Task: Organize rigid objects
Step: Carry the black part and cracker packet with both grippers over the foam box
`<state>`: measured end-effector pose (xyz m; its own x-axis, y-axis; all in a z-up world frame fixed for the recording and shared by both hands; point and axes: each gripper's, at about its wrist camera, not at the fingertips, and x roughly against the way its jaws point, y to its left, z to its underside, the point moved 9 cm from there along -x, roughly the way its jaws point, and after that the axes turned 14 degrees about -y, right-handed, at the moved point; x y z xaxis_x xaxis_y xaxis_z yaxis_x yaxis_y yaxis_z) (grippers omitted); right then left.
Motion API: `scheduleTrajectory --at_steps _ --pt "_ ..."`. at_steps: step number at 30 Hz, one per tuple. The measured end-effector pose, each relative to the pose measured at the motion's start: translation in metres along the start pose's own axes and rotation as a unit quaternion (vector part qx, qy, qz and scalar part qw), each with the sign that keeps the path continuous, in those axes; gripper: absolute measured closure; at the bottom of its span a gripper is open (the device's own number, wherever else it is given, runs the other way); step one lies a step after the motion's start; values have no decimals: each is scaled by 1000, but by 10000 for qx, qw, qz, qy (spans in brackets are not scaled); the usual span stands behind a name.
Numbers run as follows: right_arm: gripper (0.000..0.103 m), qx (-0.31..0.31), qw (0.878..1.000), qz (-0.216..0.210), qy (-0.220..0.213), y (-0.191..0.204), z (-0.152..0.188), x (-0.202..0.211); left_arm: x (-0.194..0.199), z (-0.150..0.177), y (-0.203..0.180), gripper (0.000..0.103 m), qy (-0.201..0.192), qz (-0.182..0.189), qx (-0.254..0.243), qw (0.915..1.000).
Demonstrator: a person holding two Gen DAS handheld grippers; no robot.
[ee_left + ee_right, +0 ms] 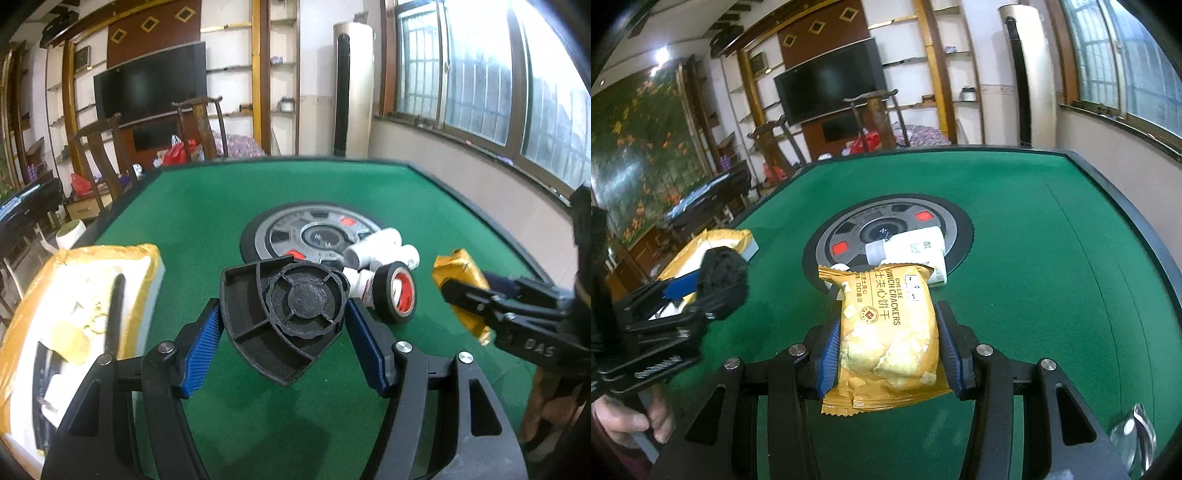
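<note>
Clamping a black plastic part (284,317) – left gripper (284,339); right gripper (888,350) pinches cracker packet (886,332).

A green tabletop (207,221) with a dark rim carries a round grey hub (314,230) with red buttons at its middle. Beyond it stand two wooden chairs (99,155), a dark TV (151,88) on a shelved wall, and a tall white air conditioner (352,88). Barred windows (480,74) line the right side, and red bags (177,151) lie behind the chairs
</note>
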<state>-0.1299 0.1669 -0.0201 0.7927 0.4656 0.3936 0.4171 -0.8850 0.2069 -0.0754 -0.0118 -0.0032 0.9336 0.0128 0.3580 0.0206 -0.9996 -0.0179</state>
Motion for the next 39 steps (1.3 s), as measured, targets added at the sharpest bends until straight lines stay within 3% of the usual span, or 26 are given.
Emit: scheduleTrajectory --at_steps 5,11,17,24,31,39 --pt "61 -107 9998 -116 -103 17 0 7 24 -12 24 37 -154 -26 207 9997" --pt "61 -135 9979 -601 -207 66 -5 11 59 -16 82 37 -340 -408 451 9976" --pt "61 265 9917 -1256 32 144 -7 -1 79 -10 147 36 -391 -928 766 9920" --pt "60 406 9810 -1832 498 216 0 -31 84 22 219 36 -87 -1565 1244 9798" --pt "60 641 9775 -1881 702 267 9 -69 79 49 245 36 175 -1728 1477 9737" --pt "60 485 9798 -1607 1083 277 24 -109 74 70 251 36 467 -1710 1628 9706"
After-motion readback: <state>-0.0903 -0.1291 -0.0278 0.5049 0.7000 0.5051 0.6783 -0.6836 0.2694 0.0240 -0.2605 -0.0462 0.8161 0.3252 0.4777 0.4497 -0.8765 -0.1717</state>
